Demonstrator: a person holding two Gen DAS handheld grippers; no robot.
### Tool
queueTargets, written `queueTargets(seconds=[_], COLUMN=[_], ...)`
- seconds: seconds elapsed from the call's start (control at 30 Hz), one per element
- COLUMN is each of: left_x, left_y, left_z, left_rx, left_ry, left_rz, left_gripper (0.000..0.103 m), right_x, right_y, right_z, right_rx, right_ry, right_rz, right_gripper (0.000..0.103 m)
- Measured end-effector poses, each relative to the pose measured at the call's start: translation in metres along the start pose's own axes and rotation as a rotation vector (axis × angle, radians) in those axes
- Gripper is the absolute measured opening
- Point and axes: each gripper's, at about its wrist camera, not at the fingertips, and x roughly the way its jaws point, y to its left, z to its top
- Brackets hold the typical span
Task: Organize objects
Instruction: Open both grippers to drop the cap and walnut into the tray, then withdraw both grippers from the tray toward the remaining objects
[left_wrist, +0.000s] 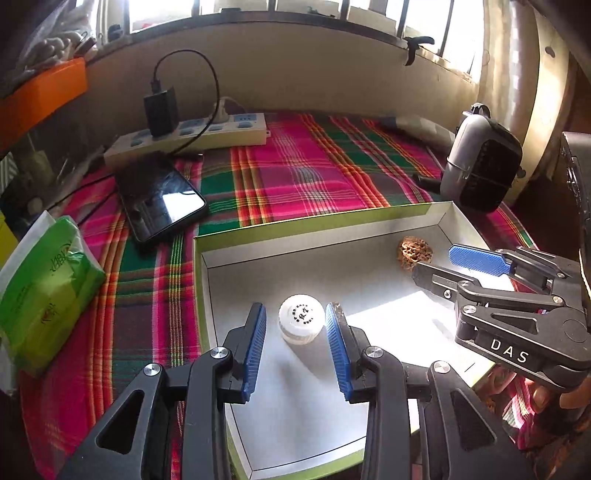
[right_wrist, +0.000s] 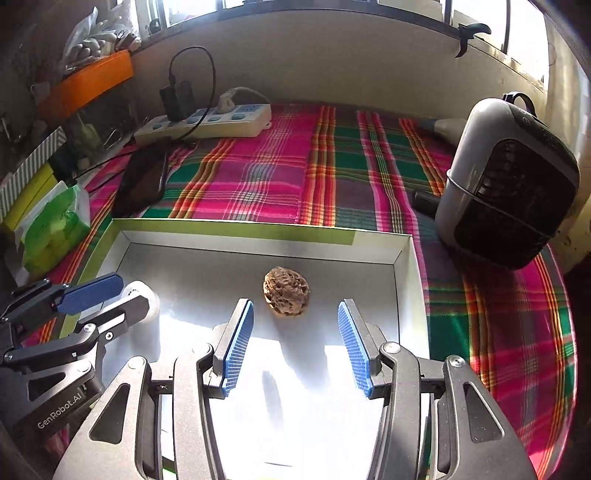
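A shallow white box with a green rim (left_wrist: 314, 221) (right_wrist: 236, 226) lies on the plaid cloth. Inside it stands a small white capped bottle (left_wrist: 301, 319), upright. My left gripper (left_wrist: 295, 309) is open around the bottle, with a gap at the left pad and the right pad close beside the cap. A brown walnut (right_wrist: 286, 295) (left_wrist: 413, 254) rests near the box's far right corner. My right gripper (right_wrist: 295, 304) (left_wrist: 434, 262) is open, and the walnut lies loose just ahead of its tips. In the right wrist view the left gripper (right_wrist: 133, 290) partly hides the bottle (right_wrist: 153, 310).
A black phone (left_wrist: 162, 203), a power strip with a charger (left_wrist: 192, 136) and a green tissue pack (left_wrist: 48, 291) lie left of the box. A grey and black fan heater (right_wrist: 509, 184) stands at the right. A wall and window sill close the back.
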Motion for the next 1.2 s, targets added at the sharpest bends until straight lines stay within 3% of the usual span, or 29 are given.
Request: queueTargets(seconds=[0.67,1.2], left_x=[-0.059,-0.095], left_y=[-0.001,-0.006], left_z=[-0.044,-0.099], left_rx=[-0.047,-0.094], left_ry=[-0.078,-0.114], left_rz=[-0.004,-0.015], left_gripper=[0.032,0.036], right_x=[-0.057,-0.092], right_y=[-0.004,-0.032], right_z=[-0.044,-0.101], right_rx=[0.048,0.096], right_ry=[-0.086,-0.151], right_rz=[0.012,-0.054], right_gripper=[0.049,0.049])
